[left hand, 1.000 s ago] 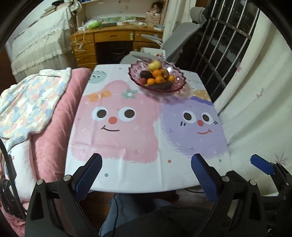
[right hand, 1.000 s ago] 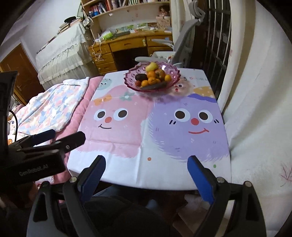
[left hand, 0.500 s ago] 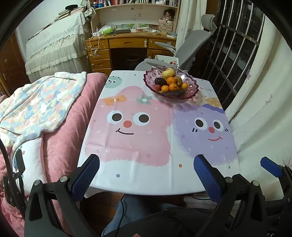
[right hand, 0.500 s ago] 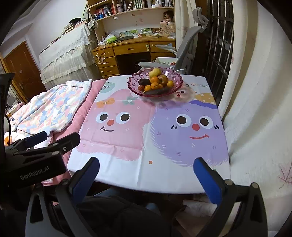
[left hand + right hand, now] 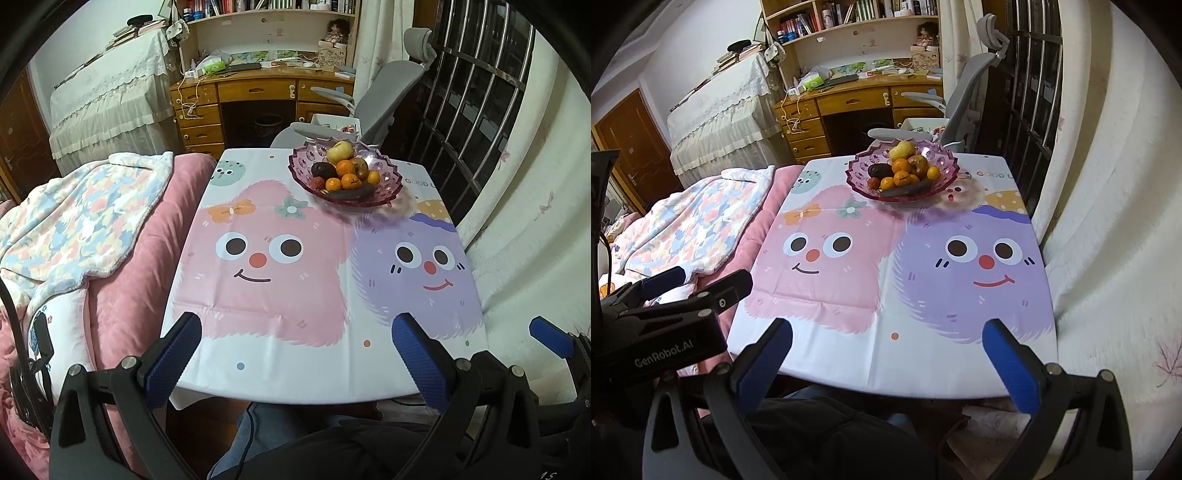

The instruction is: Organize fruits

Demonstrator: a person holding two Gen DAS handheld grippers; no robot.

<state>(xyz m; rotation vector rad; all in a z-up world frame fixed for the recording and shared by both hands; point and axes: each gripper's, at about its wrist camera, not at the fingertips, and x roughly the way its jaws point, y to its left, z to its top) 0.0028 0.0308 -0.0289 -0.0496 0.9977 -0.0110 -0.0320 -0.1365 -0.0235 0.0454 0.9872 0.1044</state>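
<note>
A purple glass fruit bowl (image 5: 393, 184) (image 5: 860, 173) stands at the far end of the table. It holds several oranges (image 5: 349, 181), a yellow pear (image 5: 340, 151), a dark avocado (image 5: 323, 170), a small red fruit (image 5: 318, 182) and a dark long fruit (image 5: 351, 192). My left gripper (image 5: 297, 354) is open and empty over the table's near edge. My right gripper (image 5: 886, 354) is open and empty, beside it on the right. Both are far from the bowl.
The table carries a cloth with a pink face (image 5: 258, 258) and a purple face (image 5: 417, 269). A pink bed with a flowered blanket (image 5: 74, 221) lies left. A grey chair (image 5: 384, 92), a wooden desk (image 5: 258, 92) and a barred window (image 5: 480, 92) are behind.
Both grippers have pulled back and tilted up; more of the room behind the table shows. Both stay open and empty. The bowl has not moved.
</note>
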